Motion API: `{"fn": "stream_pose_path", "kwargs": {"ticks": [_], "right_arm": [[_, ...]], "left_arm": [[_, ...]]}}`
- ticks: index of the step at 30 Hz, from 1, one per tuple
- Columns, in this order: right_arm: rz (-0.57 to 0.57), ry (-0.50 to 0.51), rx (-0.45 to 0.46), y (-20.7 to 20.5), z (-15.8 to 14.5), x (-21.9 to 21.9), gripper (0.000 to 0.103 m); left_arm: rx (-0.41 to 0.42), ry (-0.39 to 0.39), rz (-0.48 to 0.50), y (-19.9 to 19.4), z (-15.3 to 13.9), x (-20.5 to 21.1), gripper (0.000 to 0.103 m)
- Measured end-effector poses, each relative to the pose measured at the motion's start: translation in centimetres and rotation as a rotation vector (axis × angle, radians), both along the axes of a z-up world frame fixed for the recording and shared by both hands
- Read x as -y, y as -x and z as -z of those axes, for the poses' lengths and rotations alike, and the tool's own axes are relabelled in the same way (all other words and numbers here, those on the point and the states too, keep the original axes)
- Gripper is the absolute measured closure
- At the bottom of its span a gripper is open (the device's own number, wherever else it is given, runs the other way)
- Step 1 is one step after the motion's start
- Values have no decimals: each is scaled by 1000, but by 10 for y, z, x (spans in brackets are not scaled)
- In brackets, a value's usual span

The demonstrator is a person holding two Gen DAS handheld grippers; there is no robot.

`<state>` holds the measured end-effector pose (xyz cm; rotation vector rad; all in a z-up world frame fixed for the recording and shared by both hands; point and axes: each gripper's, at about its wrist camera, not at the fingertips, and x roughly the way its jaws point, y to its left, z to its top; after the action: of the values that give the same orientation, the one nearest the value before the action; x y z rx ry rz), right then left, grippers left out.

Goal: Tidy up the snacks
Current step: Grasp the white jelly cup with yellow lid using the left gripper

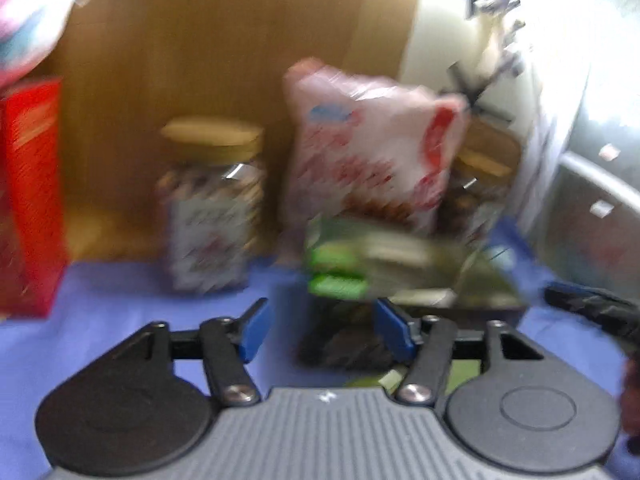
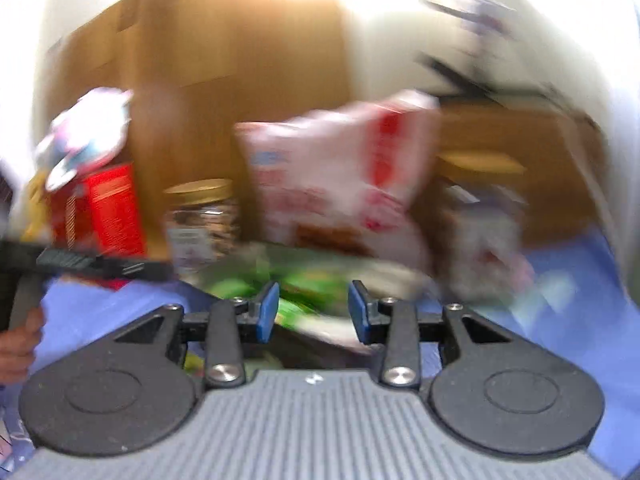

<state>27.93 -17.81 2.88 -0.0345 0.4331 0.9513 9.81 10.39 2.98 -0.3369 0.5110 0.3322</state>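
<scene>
Both views are blurred by motion. A green snack packet [image 1: 380,264] lies on the blue cloth, with a dark packet [image 1: 344,344] under its near side. My left gripper [image 1: 320,330] is open, low over the cloth, just before these packets. My right gripper [image 2: 313,312] is open, with the green packet [image 2: 312,280] just beyond its fingertips. A white and red snack bag [image 1: 368,160] stands behind the green packet; it also shows in the right wrist view [image 2: 340,184]. A gold-lidded jar [image 1: 214,204] stands left of the bag.
A red box [image 1: 32,196] stands at the left with a pink and white bag [image 1: 28,20] above it. A brown cardboard box wall [image 1: 224,40] is behind everything. A second gold-lidded jar [image 2: 480,216] stands at the right. The other gripper [image 2: 80,264] shows at the left.
</scene>
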Motion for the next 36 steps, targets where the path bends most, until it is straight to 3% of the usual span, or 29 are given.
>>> {"fn": "stream_pose_path", "kwargs": {"ticks": [3,9,15,19,24,29,32,36], "right_arm": [[85,6,-176,-21,22,20,60],[66,-1,-399,-30,58,14,59],[-81,22,-371,17,58,-5,59],[-146,52,-287,45,52,-9,59],[-132,-44,-251,56,31,25,59],[-284,-101,-250,98,20,59,57],[-428,-78,-241,134,22,55,57],[-575,55,-150,189,37,30,57]], "left_arm": [[-58,151,-7,-3,25,-15,41],[-103,201,24,-14,42,5,45],[-126,200,52,8,43,42,46],[-132,156,30,35,39,64,45],[-42,143,-53,94,16,67,42],[18,145,-86,152,10,83,37],[17,187,-88,173,19,93,37],[43,299,-60,190,26,100,37]]}}
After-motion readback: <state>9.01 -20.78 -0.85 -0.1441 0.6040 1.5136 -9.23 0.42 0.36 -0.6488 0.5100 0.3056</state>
